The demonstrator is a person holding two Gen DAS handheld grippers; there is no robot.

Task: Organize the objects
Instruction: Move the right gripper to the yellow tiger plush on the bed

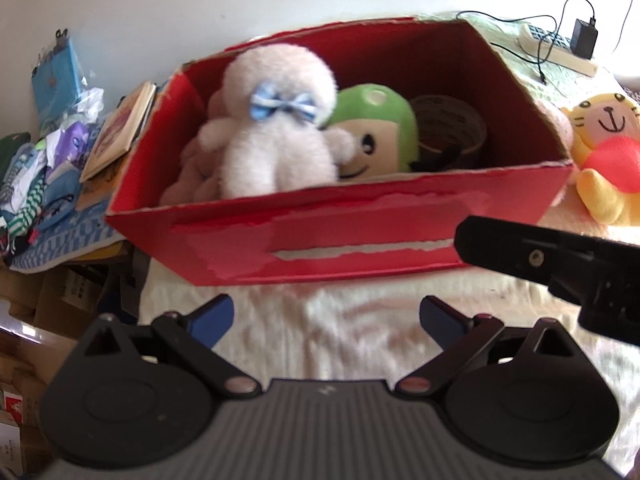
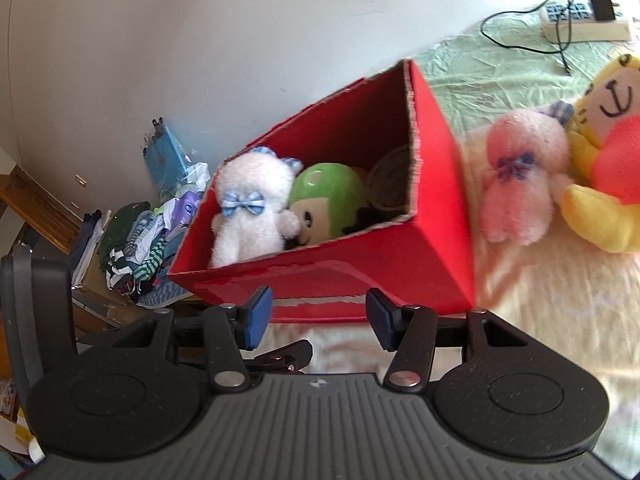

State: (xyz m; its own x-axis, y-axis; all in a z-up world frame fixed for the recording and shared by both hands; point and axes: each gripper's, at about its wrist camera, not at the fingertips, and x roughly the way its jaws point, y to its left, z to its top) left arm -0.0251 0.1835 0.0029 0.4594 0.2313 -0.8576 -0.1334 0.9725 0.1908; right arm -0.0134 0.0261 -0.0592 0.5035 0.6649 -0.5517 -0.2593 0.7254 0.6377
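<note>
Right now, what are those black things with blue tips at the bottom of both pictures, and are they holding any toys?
Each one is a hand-held gripper: a two-finger tool that a person carries, one in each hand. A camera on each looks forward along its fingers, so one picture comes from the left hand-held gripper and the other from the right hand-held gripper. Both are open and hold nothing. In front of them a red box sits on a pale blanket. Inside are a white teddy, a green-headed doll and a tape roll. Outside, to the right, lie a pink teddy and a yellow tiger toy.
</note>
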